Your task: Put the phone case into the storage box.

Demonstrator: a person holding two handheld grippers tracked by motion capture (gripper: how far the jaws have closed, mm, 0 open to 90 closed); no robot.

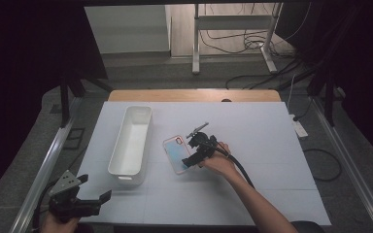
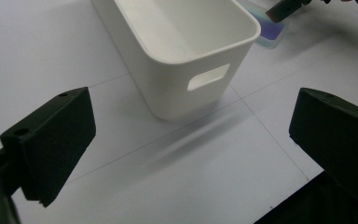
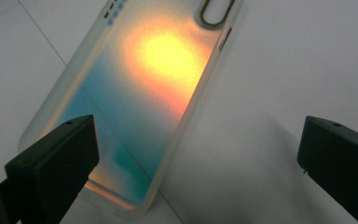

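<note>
While the right gripper (image 1: 190, 156) hovers with jaws wide apart over the phone case (image 3: 140, 98) lying flat on the table (image 1: 252, 141) beside the white bin (image 1: 131, 141), the case looks light, thin and slick — best pinched across its long edges — and the left gripper (image 1: 85, 201) waits open near the table's front corner.

Phone case under the right gripper (image 3: 198, 161)

The phone case (image 3: 140, 93) lies flat, iridescent (orange fading to teal), translucent-rimmed, its near end between the wide-apart jaws, closer to the left one.
</note>
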